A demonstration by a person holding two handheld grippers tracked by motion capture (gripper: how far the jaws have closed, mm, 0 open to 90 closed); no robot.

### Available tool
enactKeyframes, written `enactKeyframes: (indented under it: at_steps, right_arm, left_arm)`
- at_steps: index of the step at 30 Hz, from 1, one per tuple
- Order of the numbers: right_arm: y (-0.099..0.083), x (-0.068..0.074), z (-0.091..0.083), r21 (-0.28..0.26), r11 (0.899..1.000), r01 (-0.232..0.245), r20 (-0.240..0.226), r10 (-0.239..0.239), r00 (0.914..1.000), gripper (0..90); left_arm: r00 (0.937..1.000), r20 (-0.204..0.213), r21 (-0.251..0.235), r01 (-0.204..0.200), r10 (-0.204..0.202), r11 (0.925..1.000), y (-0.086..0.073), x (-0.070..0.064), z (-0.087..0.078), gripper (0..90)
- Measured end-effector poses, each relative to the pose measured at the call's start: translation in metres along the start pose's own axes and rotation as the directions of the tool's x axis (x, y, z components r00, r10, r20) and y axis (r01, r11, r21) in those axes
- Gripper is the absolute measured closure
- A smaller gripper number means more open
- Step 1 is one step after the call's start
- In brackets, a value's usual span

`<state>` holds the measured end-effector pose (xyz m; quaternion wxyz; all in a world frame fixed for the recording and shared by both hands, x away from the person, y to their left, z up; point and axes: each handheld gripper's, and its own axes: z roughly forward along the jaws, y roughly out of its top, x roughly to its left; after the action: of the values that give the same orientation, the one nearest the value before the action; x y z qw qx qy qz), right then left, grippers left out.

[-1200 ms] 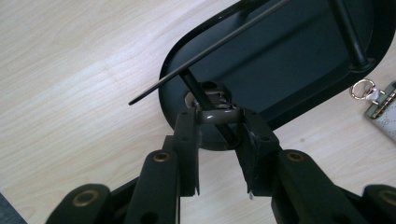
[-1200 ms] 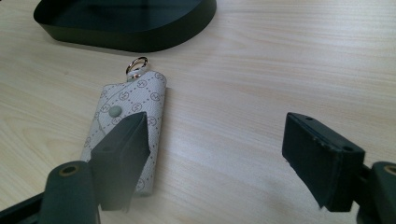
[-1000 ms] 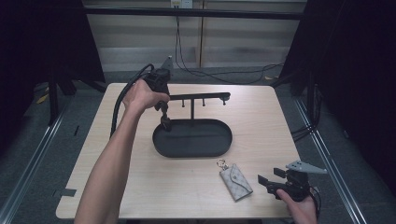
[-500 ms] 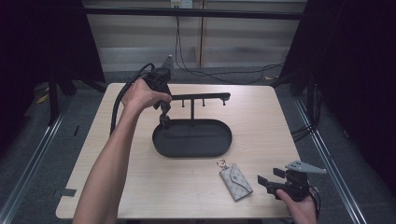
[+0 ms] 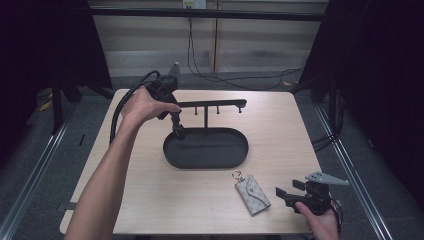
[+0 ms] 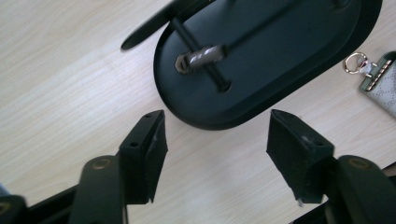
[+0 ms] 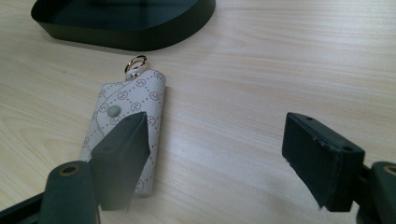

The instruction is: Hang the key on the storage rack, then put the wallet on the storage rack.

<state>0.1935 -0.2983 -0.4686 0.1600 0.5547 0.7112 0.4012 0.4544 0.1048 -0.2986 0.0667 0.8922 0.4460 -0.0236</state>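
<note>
Wooden table (image 5: pixel 150 200): black stand (image 5: pixel 206 148), key pouch (image 5: pixel 253 193)

- High view: above the near edge, facing forward and down over the whole table (image 5: pixel 150 200).
- Left gripper view: steeply down, close above the black tray (image 6: pixel 289 88).
- Right gripper view: low, close; shares the tray (image 7: pixel 140 37).

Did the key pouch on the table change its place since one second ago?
No. The key pouch lies just in front of the black oval tray, near its right end, as before, with the right claw beside it.
</note>
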Motion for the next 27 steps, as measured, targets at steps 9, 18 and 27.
enactKeyframes:
  at_steps: [9,18,27]
  right_arm:
    - [0.0,0.0,0.0,0.003,1.0,0.0,0.006,0.0,1.0,23.2]
    - [0.0,0.001,0.002,0.01,1.0,0.006,0.009,-0.006,0.9999,23.2]
    - [0.001,0.001,0.003,0.01,1.0,0.0,0.014,0.0,0.9999,23.1]
  left_arm:
    - [0.9996,0.03,-0.049,0.001,0.001,0.9988,-0.023,0.006,-0.003,30.2]
    - [0.9967,0.079,-0.126,-0.006,0.016,0.9921,-0.047,0.017,-0.006,20.5]
    - [0.9918,0.117,-0.184,-0.03,0.052,0.9825,-0.079,0.026,0.007,21.3]
